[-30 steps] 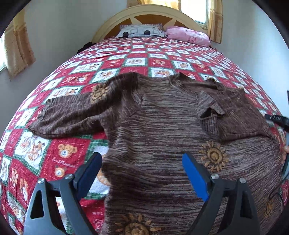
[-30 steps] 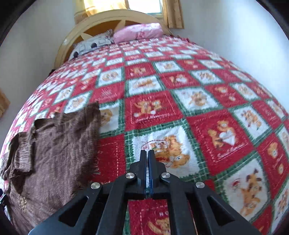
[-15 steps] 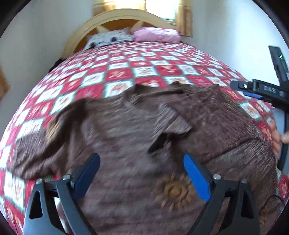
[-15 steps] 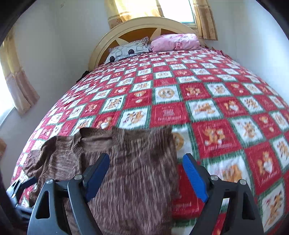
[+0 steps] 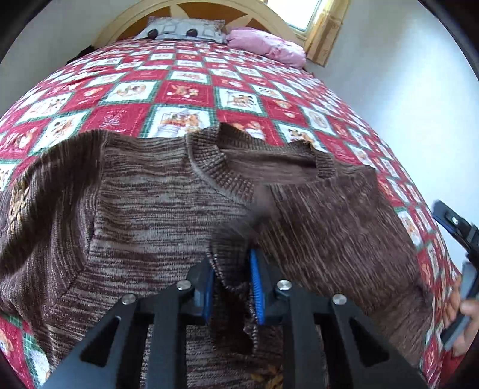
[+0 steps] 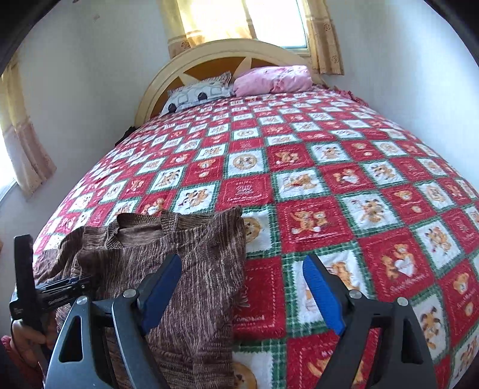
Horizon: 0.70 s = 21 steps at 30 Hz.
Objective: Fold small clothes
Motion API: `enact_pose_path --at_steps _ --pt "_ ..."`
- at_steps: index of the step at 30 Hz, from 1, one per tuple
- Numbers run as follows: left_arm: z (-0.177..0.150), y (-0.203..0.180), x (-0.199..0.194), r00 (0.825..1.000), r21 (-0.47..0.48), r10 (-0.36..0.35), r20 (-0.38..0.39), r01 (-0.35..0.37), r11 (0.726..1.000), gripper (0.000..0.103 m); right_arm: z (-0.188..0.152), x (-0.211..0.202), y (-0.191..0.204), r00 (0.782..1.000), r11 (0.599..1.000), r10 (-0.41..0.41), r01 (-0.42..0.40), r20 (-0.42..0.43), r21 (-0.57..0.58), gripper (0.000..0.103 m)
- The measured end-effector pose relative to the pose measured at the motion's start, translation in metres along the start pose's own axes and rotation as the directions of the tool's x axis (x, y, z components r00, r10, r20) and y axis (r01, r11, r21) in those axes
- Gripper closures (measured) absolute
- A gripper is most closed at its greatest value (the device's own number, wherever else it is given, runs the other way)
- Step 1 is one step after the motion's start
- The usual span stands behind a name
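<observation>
Left wrist: sleeve cuff [image 5: 232, 269] pinched (blue fingers [image 5: 255, 287])

Home bedroom: quilted bed [image 6: 299, 185], arched headboard [image 6: 215, 57], pillows [image 6: 269, 79], curtained window [image 6: 239, 21]

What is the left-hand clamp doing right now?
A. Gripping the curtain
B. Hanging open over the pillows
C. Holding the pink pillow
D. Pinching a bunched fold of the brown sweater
D: in the left wrist view the left gripper has its blue pads closed on a bunched fold of the brown sweater, while the right gripper stands open over the sweater's edge and the quilt.
</observation>
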State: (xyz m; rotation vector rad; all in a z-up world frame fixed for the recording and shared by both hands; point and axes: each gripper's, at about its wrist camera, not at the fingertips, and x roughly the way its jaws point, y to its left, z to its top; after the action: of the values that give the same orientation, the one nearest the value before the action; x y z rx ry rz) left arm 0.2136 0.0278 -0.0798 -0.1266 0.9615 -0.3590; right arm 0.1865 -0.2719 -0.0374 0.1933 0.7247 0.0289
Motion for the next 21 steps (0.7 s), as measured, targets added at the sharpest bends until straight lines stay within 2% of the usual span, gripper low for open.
enact_pose_path --at_steps 1,2,4,7,13,14,15,17,19,21 --pt "-0.002 -0.004 -0.001 1.000 0.022 0.005 0.003 -0.005 1.000 0.076 0.001 0.007 0.002 1.000 1.000 0.001 -0.001 -0.015 -0.014 0.022" --pt "-0.004 -0.008 -0.002 1.000 0.037 0.005 0.004 -0.005 0.999 0.073 0.002 0.016 0.005 0.999 0.999 -0.005 0.003 -0.036 -0.035 0.031" --pt "-0.007 -0.011 -0.003 1.000 0.032 -0.018 0.014 0.017 0.999 0.056 0.006 0.036 0.008 0.997 0.998 -0.029 0.024 -0.077 -0.065 0.043" --pt "-0.001 -0.009 0.003 0.998 0.010 -0.045 0.034 0.045 0.999 0.053 0.014 0.062 0.010 0.994 0.997 -0.025 0.016 -0.110 -0.080 0.043" --pt "0.000 0.000 0.006 0.994 -0.059 -0.076 0.077 0.081 0.995 0.053 0.023 0.106 0.036 0.983 0.975 -0.062 0.023 -0.172 -0.221 0.044" --pt "-0.001 0.001 0.006 0.994 -0.066 -0.078 0.081 0.084 0.994 0.053 0.023 0.111 0.038 0.981 0.972 -0.059 0.014 -0.184 -0.233 0.067" --pt "-0.001 0.001 0.005 0.994 -0.071 -0.078 0.082 0.084 0.994 0.052 0.022 0.117 0.040 0.978 0.966 -0.066 0.014 -0.197 -0.258 0.085" --pt "-0.001 -0.001 0.004 0.994 -0.070 -0.072 0.079 0.078 0.995 0.047 0.021 0.116 0.042 0.980 0.960 -0.083 0.030 -0.182 -0.277 0.090" --pt "-0.002 -0.005 0.002 0.995 -0.059 -0.059 0.076 0.064 0.996 0.034 0.021 0.112 0.037 0.982 0.966 -0.080 0.035 -0.169 -0.256 0.092" --pt "-0.002 -0.012 0.000 0.997 -0.047 -0.033 0.075 0.037 0.998 0.023 0.022 0.104 0.028 0.986 0.972 -0.104 0.074 -0.127 -0.225 0.093"
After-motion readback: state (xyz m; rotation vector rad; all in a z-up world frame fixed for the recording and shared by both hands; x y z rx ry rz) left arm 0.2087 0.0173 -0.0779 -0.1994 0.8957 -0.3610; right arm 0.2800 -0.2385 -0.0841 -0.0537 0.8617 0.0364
